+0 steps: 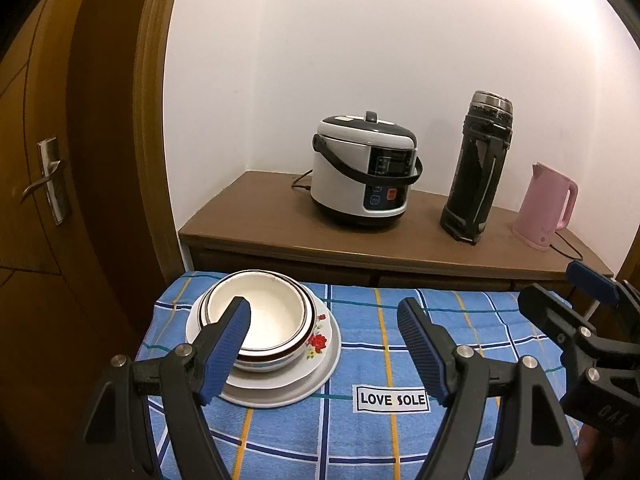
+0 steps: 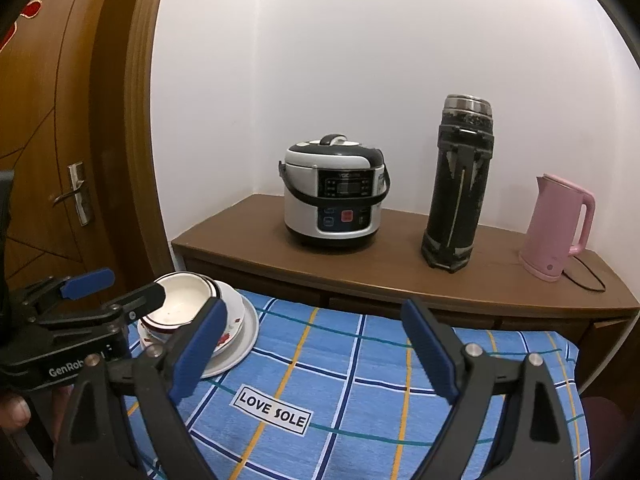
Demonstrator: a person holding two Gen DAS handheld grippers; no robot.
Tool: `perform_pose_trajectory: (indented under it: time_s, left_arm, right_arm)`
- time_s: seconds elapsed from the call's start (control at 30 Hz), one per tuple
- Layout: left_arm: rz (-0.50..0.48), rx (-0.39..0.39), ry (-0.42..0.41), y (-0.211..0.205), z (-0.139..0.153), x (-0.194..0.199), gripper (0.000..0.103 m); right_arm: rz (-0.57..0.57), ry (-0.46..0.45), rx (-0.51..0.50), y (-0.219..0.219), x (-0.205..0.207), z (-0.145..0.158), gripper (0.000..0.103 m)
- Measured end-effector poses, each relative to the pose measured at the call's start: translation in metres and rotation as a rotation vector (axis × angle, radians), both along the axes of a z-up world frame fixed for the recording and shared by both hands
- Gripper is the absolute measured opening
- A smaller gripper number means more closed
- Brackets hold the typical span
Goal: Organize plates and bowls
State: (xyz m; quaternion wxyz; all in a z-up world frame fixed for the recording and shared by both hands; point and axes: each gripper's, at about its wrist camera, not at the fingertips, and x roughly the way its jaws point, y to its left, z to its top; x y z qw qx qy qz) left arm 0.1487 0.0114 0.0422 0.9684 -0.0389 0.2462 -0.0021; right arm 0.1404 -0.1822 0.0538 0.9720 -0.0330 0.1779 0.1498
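A stack of white bowls with dark rims sits on a flowered plate, on a larger white plate, at the far left of the blue checked cloth. My left gripper is open and empty, its left finger over the bowls' near rim. My right gripper is open and empty above the cloth's middle. The stack also shows in the right wrist view, partly hidden by the left gripper.
A brown sideboard behind the table carries a rice cooker, a tall black flask and a pink kettle. A wooden door stands at the left. A "LOVE SOLE" label lies on the cloth.
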Motion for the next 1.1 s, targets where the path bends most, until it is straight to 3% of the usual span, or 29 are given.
perform_pose_trajectory:
  time_s: [1.1]
  left_arm:
    - [-0.025,0.035,0.01,-0.012,-0.003,0.0,0.078]
  right_arm:
    - [-0.001,-0.003,0.006,-0.004,-0.002,-0.003,0.093]
